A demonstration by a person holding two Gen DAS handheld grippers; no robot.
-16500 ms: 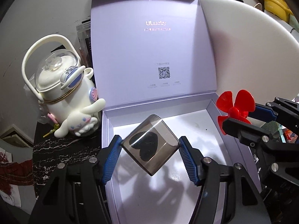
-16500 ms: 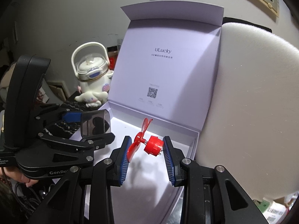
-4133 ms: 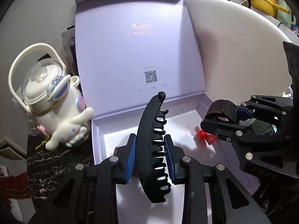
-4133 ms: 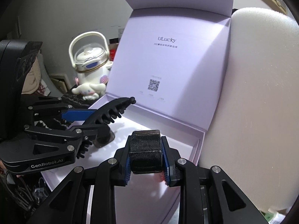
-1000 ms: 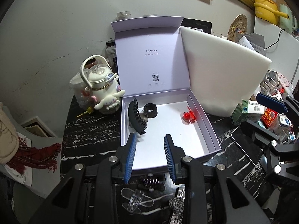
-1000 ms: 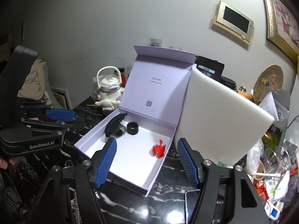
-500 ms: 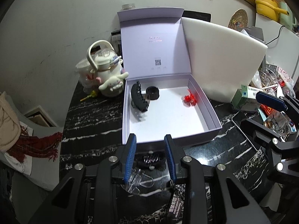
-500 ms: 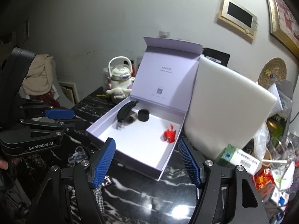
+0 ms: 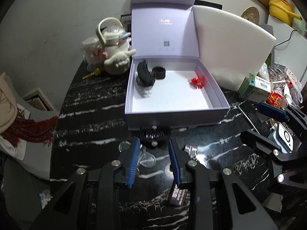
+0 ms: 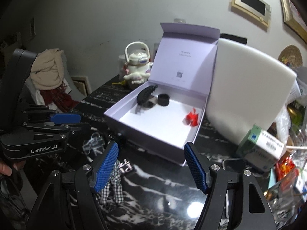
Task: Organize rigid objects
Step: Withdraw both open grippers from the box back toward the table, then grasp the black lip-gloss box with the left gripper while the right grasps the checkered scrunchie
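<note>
The box (image 9: 176,113) wall hides part of the black comb clip (image 9: 154,135).

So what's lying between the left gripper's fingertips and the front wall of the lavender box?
In the left wrist view, a small black comb-toothed clip lies on the marble table, between the left gripper and the lavender box.

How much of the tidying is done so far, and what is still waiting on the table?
Three things lie in the lilac box: a black hair claw, a black ring and a red propeller. Nothing is in hand; the left gripper and right gripper are empty. A small black clip and clear clip remain on the table.
</note>
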